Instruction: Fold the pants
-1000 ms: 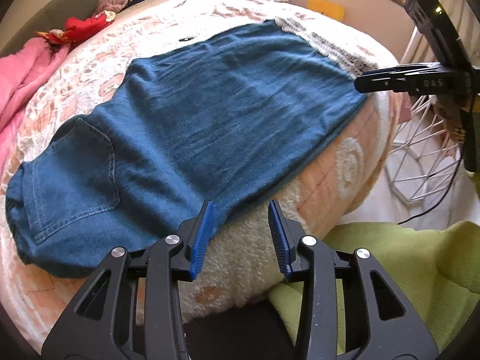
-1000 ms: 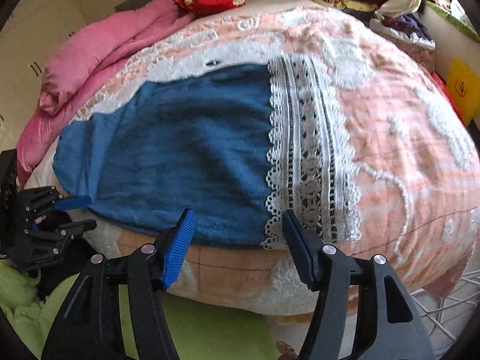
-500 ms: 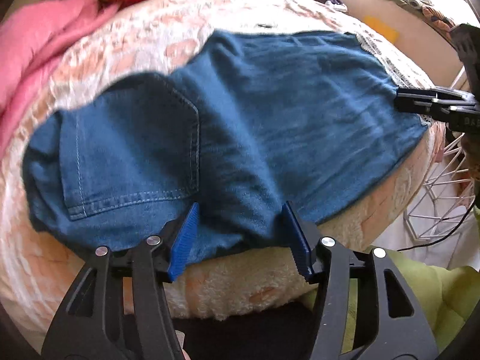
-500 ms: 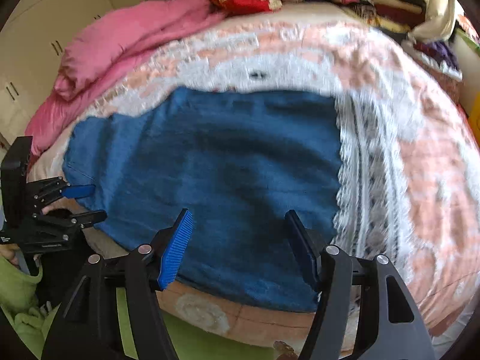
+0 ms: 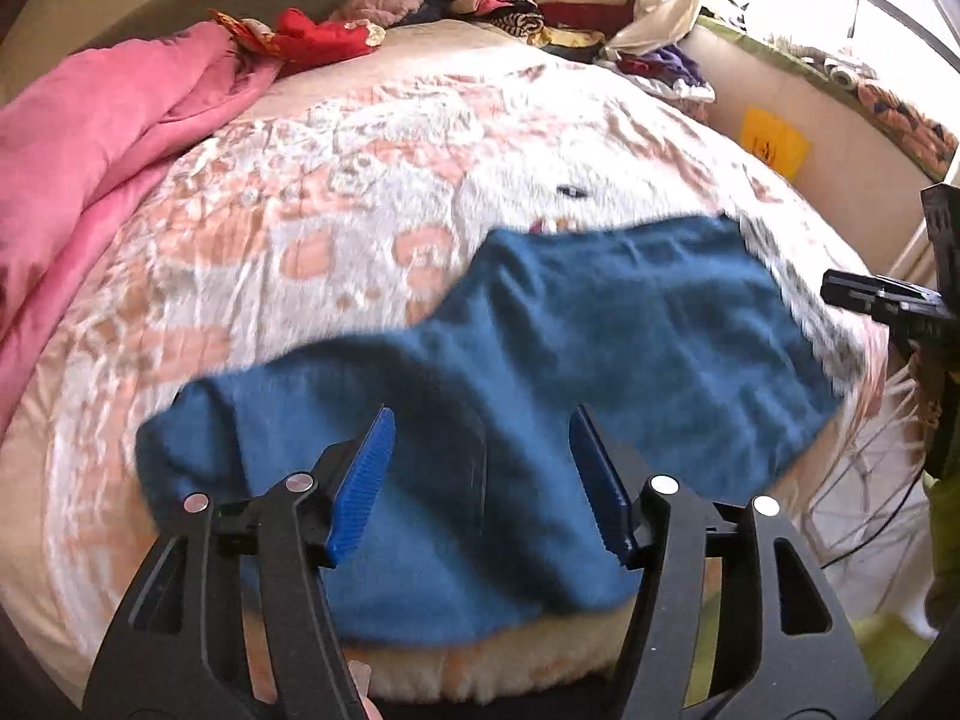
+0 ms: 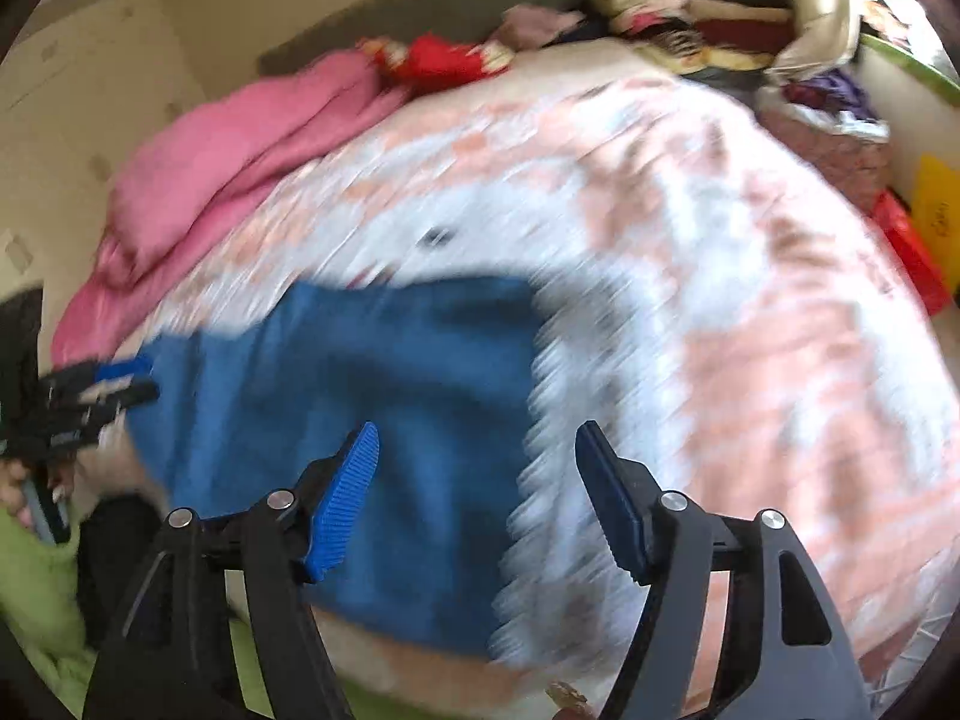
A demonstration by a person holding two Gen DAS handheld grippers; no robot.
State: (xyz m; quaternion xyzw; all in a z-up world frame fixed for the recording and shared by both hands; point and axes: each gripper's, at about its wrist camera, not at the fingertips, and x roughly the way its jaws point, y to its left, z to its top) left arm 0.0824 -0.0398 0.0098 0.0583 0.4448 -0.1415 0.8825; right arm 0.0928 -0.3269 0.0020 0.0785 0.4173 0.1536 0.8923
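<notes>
Pants [image 5: 600, 360]: lay flat on the bed [image 5: 300, 210], near its front edge, as before.
Left gripper [image 5: 480, 480]: jaws opening, wider than a second earlier, nothing gripped; it had lifted above the pants.
Right gripper [image 6: 477, 492]: jaws opening, empty, raised over the lace hem [image 6: 570, 420].
Views: blurrier than before.

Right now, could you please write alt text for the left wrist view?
Blue pants lie flat on a pink-and-white bedspread, with the left tongs above them, opening and gripping nothing. A pink quilt lies left; the right tongs show at the right edge.
</notes>
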